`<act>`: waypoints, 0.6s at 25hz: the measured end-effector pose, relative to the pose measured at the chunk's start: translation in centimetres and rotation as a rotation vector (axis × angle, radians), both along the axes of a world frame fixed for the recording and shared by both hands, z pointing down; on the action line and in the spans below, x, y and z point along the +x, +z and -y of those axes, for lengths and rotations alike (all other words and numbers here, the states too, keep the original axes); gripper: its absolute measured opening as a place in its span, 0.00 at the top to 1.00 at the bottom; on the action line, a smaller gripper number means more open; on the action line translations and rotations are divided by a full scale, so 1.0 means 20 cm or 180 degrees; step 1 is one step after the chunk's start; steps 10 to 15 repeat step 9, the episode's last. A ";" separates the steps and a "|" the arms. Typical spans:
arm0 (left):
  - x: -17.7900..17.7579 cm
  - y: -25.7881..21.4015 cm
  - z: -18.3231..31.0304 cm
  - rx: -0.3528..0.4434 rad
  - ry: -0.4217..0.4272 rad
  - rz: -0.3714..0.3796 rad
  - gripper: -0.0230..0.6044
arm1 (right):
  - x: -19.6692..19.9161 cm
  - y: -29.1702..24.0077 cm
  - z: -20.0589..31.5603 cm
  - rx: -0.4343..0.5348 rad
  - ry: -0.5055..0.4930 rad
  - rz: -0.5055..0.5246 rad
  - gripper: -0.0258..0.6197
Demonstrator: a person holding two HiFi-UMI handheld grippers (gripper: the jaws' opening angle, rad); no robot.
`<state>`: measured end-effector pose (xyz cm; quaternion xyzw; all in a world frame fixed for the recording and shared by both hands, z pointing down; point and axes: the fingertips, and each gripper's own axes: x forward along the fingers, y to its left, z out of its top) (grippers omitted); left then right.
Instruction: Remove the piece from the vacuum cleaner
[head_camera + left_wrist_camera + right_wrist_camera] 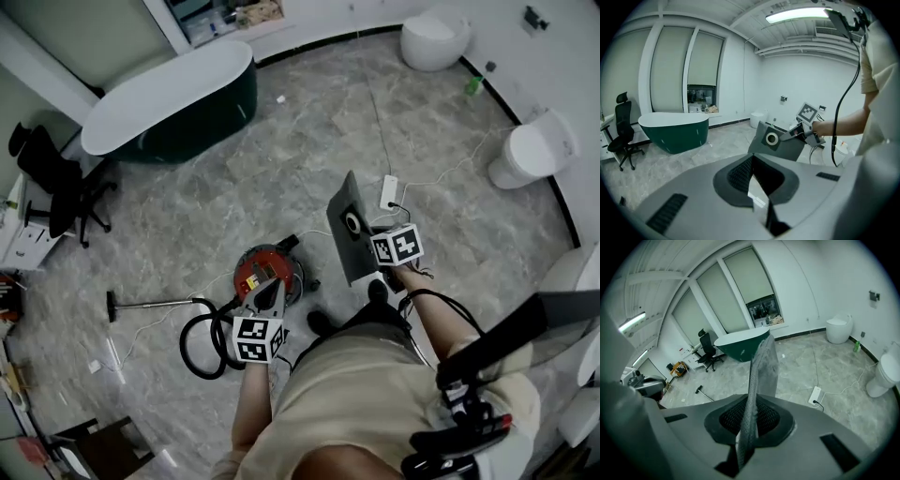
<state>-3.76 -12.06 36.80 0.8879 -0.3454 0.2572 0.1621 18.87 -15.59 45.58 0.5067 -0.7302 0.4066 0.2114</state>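
A red canister vacuum cleaner (267,270) stands on the marble floor with its black hose (202,342) coiled to its left. The removed piece is a flat grey dust bag (349,230) with a round collar hole (772,138). My right gripper (367,249) is shut on its lower edge and holds it in the air to the right of the vacuum. In the right gripper view the bag (761,376) stands edge-on between the jaws. My left gripper (273,287) hovers over the vacuum, with the jaws together and nothing in them (754,183).
A dark green bathtub (169,98) stands at the back left, with an office chair (52,178) beside it. Toilets (534,150) line the right wall. A white power strip (389,192) and its cable lie beyond the bag. The vacuum's wand (150,305) lies on the left.
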 end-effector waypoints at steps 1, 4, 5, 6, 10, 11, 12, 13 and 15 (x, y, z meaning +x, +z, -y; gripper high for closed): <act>0.07 -0.03 -0.01 0.0023 0.0037 0.0022 0.96 | 0.07 -0.01 -0.04 -0.0003 0.0026 0.0045 0.92; 0.30 -0.09 0.00 0.0064 0.0125 0.0058 0.96 | 0.24 -0.03 -0.10 0.0031 0.0031 0.0129 0.92; 0.38 -0.09 0.00 0.0070 0.0145 0.0057 0.96 | 0.29 -0.03 -0.11 0.0046 0.0012 0.0145 0.92; 0.47 -0.10 0.01 0.0075 0.0162 0.0052 0.96 | 0.36 -0.03 -0.11 0.0057 -0.0013 0.0159 0.92; 0.74 -0.10 -0.01 0.0082 0.0197 0.0030 0.96 | 0.57 -0.02 -0.14 0.0061 -0.0079 0.0204 0.92; 0.74 -0.10 -0.01 0.0082 0.0197 0.0030 0.96 | 0.57 -0.02 -0.14 0.0061 -0.0079 0.0204 0.92; 0.74 -0.10 -0.01 0.0082 0.0197 0.0030 0.96 | 0.57 -0.02 -0.14 0.0061 -0.0079 0.0204 0.92; 0.74 -0.10 -0.01 0.0082 0.0197 0.0030 0.96 | 0.57 -0.02 -0.14 0.0061 -0.0079 0.0204 0.92; 0.74 -0.10 -0.01 0.0082 0.0197 0.0030 0.96 | 0.57 -0.02 -0.14 0.0061 -0.0079 0.0204 0.92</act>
